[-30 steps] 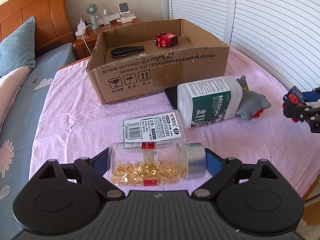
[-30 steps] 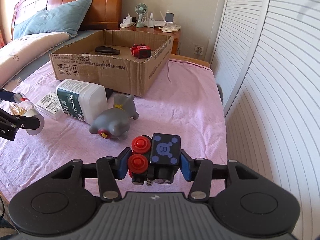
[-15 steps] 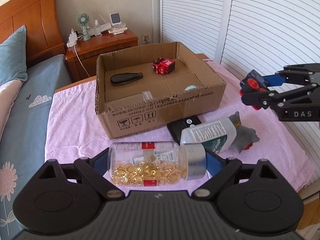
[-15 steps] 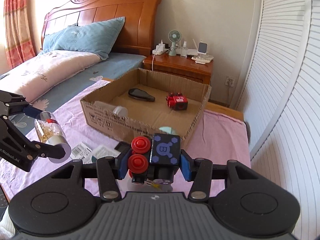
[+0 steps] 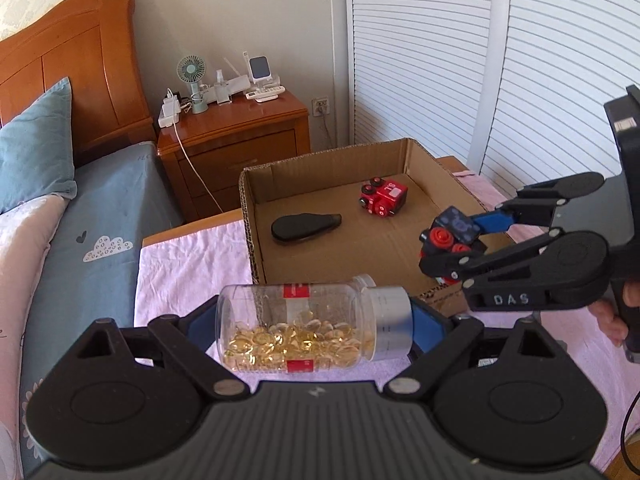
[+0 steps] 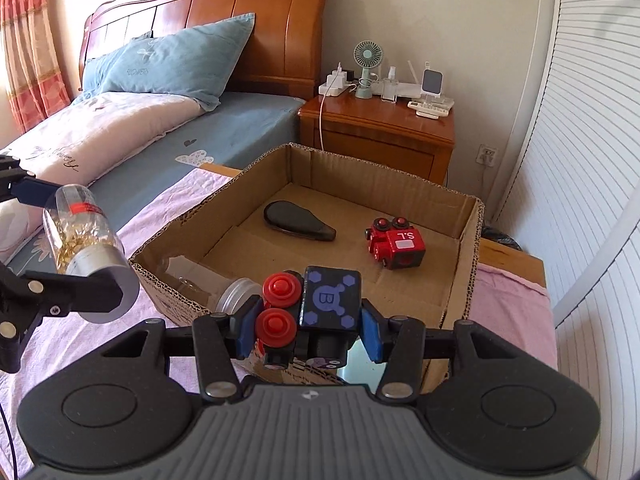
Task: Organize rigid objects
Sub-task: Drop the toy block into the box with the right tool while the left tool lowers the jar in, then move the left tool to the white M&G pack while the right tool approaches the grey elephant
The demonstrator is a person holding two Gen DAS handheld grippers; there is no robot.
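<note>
Both tools are loaded: the left tool pinches a clear capsule bottle end to end, lying sideways, while the right tool clamps a dark blue toy block by its sides. Each hovers at the near wall of the cardboard box on the bed, high enough, I'd judge, to clear it. Inside lie a red toy block and a black case, apart.
</note>
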